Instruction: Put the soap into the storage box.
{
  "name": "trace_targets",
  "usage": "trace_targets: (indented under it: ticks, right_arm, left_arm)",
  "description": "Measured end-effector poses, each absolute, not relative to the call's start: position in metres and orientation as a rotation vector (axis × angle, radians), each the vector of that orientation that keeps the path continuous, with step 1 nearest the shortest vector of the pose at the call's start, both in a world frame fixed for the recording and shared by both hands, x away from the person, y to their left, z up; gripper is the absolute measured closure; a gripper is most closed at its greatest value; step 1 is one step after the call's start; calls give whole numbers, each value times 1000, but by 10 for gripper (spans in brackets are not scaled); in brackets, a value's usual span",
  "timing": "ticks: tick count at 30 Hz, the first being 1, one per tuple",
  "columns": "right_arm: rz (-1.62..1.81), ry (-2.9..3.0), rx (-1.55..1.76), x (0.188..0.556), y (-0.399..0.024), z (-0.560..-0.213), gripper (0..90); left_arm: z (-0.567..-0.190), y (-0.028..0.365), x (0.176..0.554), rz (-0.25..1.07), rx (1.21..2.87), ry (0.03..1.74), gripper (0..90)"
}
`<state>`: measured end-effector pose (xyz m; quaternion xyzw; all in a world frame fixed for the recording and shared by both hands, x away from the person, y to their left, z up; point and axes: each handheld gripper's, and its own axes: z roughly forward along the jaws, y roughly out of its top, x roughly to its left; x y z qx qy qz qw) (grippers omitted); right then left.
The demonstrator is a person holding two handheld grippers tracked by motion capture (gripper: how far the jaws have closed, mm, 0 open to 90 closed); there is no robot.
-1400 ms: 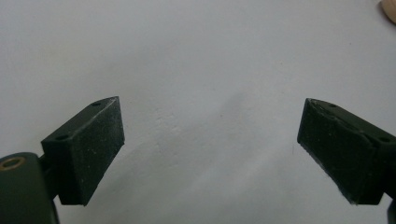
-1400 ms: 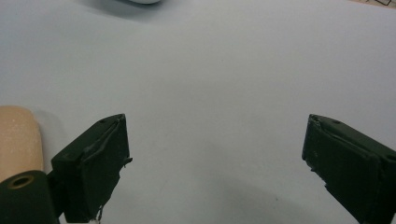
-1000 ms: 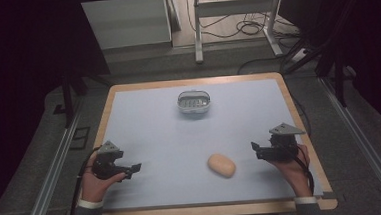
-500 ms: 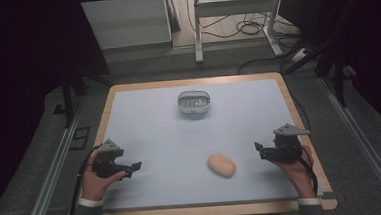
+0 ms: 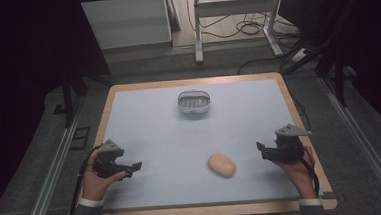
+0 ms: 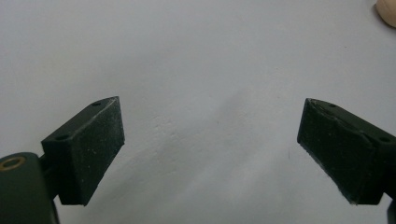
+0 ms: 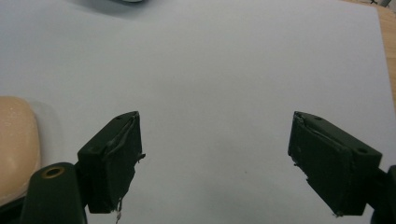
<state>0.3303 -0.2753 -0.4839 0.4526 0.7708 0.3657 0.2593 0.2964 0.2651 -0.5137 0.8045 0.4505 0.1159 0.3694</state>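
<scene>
A tan, oval bread-like lump lies on the pale blue mat at the front middle. My left gripper rests at the front left, pointing right toward the lump, jaws open and empty; the lump shows far off at that view's top right. My right gripper sits at the front right, pointing left, a short way from the lump. Its jaws have just been closing, stand open, and have nothing between them. The lump lies just outside its left jaw.
A small white basket with grey contents stands at the back middle of the mat. The wooden table edge borders the mat. Dark floor, rails and table legs surround the table.
Both hands keep their places, and neither the lump nor the basket has moved.
</scene>
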Motion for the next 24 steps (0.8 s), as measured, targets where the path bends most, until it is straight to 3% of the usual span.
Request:
trace_targets:
  ticks: [24]
  right_arm:
    - [877,2219,1161,332,-251,-457,176]
  left_arm:
    - [-513,264,296,293,2062,1152,77]
